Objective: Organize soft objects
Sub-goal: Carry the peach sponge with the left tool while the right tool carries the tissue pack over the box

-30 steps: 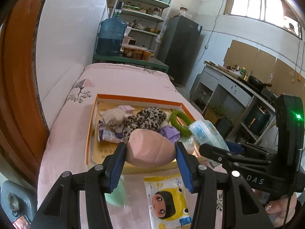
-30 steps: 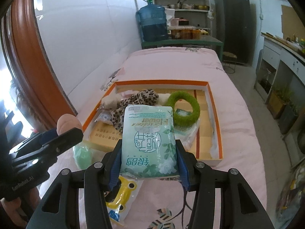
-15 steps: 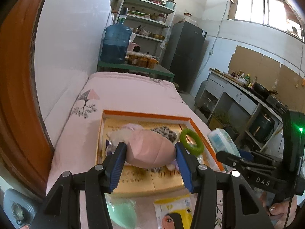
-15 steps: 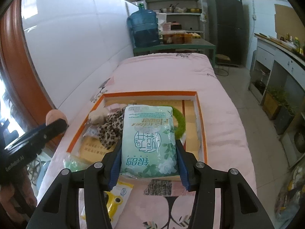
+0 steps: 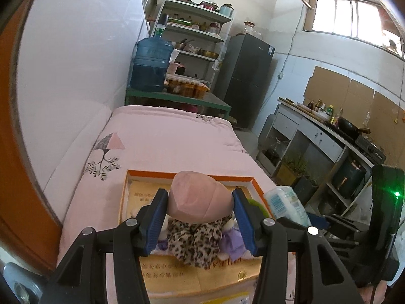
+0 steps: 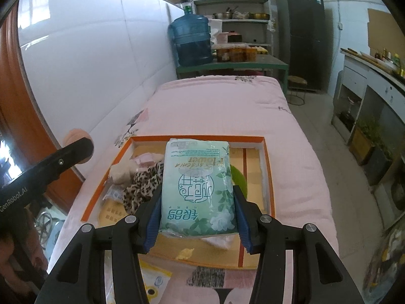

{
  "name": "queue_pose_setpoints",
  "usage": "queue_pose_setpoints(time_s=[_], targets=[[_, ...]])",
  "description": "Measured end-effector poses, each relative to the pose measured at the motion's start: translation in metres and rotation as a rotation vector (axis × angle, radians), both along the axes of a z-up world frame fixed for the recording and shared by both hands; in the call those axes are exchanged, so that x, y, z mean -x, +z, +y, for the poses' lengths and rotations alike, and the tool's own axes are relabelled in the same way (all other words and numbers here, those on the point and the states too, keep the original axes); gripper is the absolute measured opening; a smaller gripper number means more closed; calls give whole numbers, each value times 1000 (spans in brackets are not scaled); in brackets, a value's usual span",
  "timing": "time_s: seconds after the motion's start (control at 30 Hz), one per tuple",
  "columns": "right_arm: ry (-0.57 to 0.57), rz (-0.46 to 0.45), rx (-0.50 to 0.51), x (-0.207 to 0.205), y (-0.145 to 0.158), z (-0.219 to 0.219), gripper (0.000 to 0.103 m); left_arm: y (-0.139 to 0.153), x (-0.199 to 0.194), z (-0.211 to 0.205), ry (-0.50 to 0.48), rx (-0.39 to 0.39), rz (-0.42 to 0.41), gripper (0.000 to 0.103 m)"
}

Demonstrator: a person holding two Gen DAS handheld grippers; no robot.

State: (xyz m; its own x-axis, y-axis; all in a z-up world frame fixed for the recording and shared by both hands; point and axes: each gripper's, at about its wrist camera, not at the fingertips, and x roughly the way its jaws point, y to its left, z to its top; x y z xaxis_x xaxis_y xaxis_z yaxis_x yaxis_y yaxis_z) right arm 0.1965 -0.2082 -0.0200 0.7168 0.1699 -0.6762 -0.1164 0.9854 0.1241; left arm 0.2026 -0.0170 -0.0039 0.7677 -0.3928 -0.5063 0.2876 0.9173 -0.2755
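A smooth, egg-shaped pink squishy toy (image 5: 200, 197) is clamped between the blue pads of the left gripper (image 5: 200, 214), centre of frame, above the orange-rimmed tray (image 5: 258, 185). The right gripper (image 6: 197, 215) squeezes a glossy tissue pack (image 6: 197, 190) over a leopard-print plush (image 6: 144, 187).

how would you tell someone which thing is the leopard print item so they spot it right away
Start at the pink bed and find the orange-rimmed box lying on it. Inside the box, on its left side, sits the leopard print item, beside a cream plush. It is the only thing there with dark spots on tan fabric.
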Motion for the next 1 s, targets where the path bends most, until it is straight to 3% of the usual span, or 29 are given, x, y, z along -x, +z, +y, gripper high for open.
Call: queue_pose_setpoints(time_s=[0.47,1.0], targets=[[-10,42,21,-43,-17,-3,52,-13,-41,-17,-1,-2,49,52],[-23,78,37,-69,-40,-13,52,-49,-76,-30,7,-39,135,52]])
